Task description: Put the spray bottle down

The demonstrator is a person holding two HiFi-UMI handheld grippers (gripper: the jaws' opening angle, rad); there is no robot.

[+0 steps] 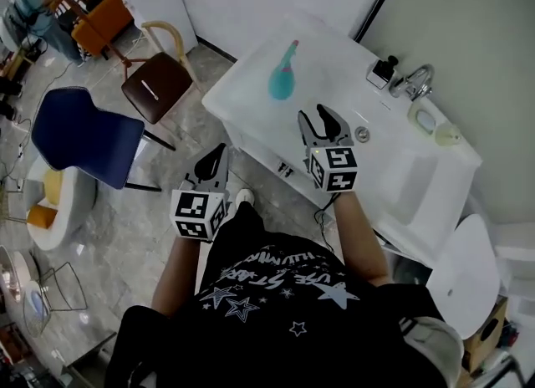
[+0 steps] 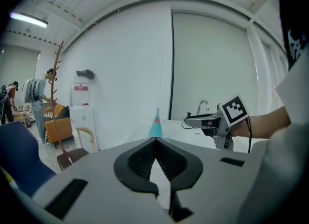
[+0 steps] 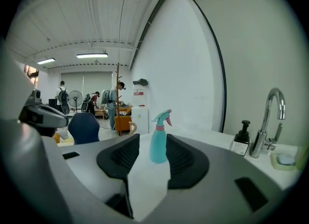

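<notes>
A teal spray bottle (image 1: 282, 75) with a pink collar stands upright on the white counter (image 1: 242, 94), by itself. My right gripper (image 1: 314, 113) hovers over the counter a short way nearer than the bottle, open, with nothing between its fingers. In the right gripper view the spray bottle (image 3: 159, 146) shows ahead through the gap of the right gripper (image 3: 153, 137), apart from both jaws. My left gripper (image 1: 221, 150) is off the counter's front edge, over the floor. In its own view the left gripper (image 2: 155, 141) has its tips touching and holds nothing; the bottle's top (image 2: 155, 127) shows beyond.
A faucet (image 1: 418, 81), a soap pump bottle (image 1: 383, 68) and a soap dish (image 1: 447, 134) stand at the counter's right end by the sink (image 1: 418, 186). A brown chair (image 1: 157, 85) and a blue chair (image 1: 84, 137) stand on the floor to the left. People stand far back.
</notes>
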